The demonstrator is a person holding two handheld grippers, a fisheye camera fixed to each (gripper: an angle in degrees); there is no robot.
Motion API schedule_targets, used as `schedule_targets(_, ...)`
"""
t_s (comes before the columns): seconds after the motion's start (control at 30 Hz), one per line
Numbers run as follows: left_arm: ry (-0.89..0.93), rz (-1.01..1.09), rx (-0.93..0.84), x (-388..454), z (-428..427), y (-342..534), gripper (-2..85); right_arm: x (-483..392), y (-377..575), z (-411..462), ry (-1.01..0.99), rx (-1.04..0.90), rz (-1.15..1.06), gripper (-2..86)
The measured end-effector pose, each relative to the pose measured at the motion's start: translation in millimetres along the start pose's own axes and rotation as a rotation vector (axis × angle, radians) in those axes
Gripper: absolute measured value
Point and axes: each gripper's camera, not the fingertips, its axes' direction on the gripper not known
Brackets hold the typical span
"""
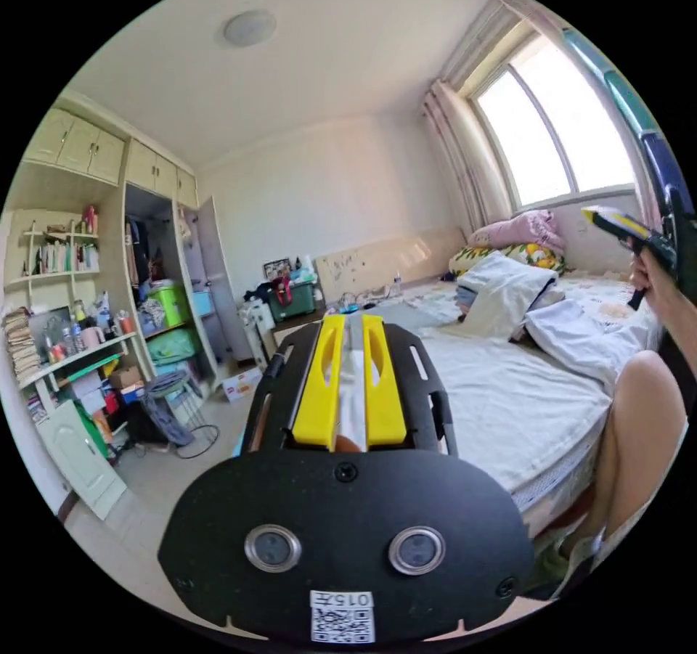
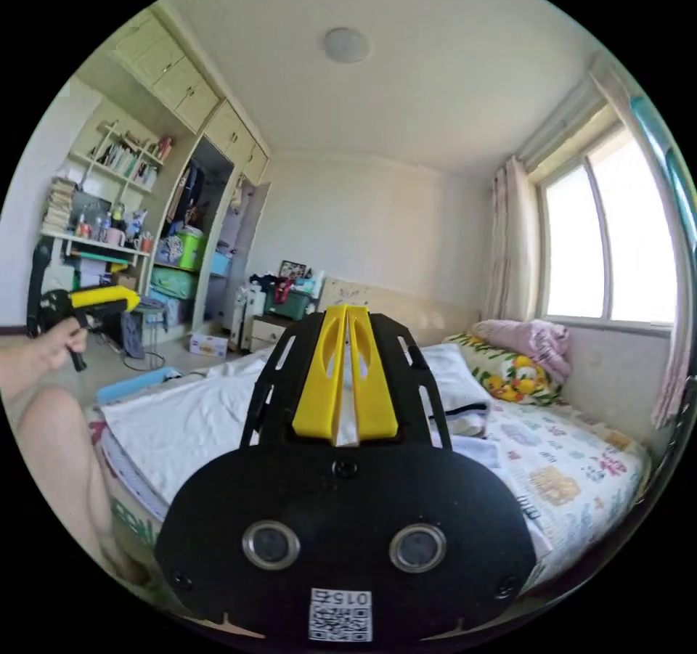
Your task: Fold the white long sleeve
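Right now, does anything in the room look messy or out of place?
Yes. On the bed, white clothes lie crumpled in a heap beside the pillows, unfolded. A pink blanket is bunched under the window. The wardrobe door stands open.

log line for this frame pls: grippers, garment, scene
left gripper: shut on white fabric | right gripper: jaws nearly closed, grip unclear | both raised above bed | white clothes on bed

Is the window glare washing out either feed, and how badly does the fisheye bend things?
Left gripper view: the bright window is blown out to white, but the white-sheeted bed stays readable. Right gripper view: the window is also overexposed; the white ceiling is evenly lit. Both views curve straight lines near the rim, such as the cream wall cupboards.
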Motion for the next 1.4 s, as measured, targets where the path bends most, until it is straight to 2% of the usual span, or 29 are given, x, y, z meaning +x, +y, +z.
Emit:
schedule_targets(0.13,0.187,-0.081,-0.076,51,75,-18,7.5,-23,42,85,-0.062,-0.188,0.017,-1.0)
schedule_targets(0.27,0.369,0.023,-0.226,110,177,-36,8.0,-40,100,195,-0.263,-0.461,-0.028,-1.0)
schedule_targets(0.33,0.352,0.046,-0.343,126,225,-33,8.5,-47,144,237,-0.321,-0.567,-0.061,-1.0)
schedule_targets(0.4,0.358,0.040,-0.471,133,281,-6,8.6,-47,185,274,-0.321,-0.695,0.018,-1.0)
schedule_targets(0.43,0.372,0.023,-0.501,132,293,4,8.5,-48,186,278,-0.359,-0.709,0.016,-1.0)
schedule_targets(0.5,0.500,-0.050,-0.690,127,347,28,8.8,-56,195,288,-0.458,-0.709,-0.050,-1.0)
schedule_targets(0.57,0.576,-0.053,-0.778,128,376,34,9.2,-63,218,302,-0.431,-0.784,-0.082,-1.0)
schedule_targets(0.67,0.573,-0.006,-0.823,135,395,43,9.3,-83,262,322,-0.497,-0.960,-0.129,-1.0)
schedule_targets(0.77,0.556,0.057,-0.876,144,408,55,9.4,-116,301,325,-0.505,-1.037,-0.239,-1.0)
schedule_targets(0.87,0.541,0.094,-0.961,154,427,72,9.6,-134,325,321,-0.472,-1.029,-0.247,-0.9)
schedule_targets(0.97,0.541,0.095,-0.943,156,435,75,9.5,-141,353,319,-0.475,-1.039,-0.195,-0.2)
schedule_targets(1.03,0.536,0.109,-0.943,160,439,75,9.5,-143,370,315,-0.472,-1.034,-0.162,1.4)
schedule_targets(1.1,0.530,0.127,-0.949,165,444,74,9.6,-133,385,306,-0.369,-0.990,-0.103,7.4)
schedule_targets(1.13,0.530,0.126,-0.952,165,446,74,9.7,-128,386,301,-0.342,-0.959,-0.082,7.7)
schedule_targets(1.23,0.576,0.105,-0.930,163,450,69,10.4,-75,396,266,-0.268,-0.781,0.166,8.3)
schedule_targets(1.3,0.586,0.091,-0.885,161,449,64,10.6,-10,416,232,-0.231,-0.664,0.441,8.1)
schedule_targets(1.4,0.603,0.104,-0.874,167,452,65,10.7,80,447,188,-0.208,-0.471,0.721,8.0)
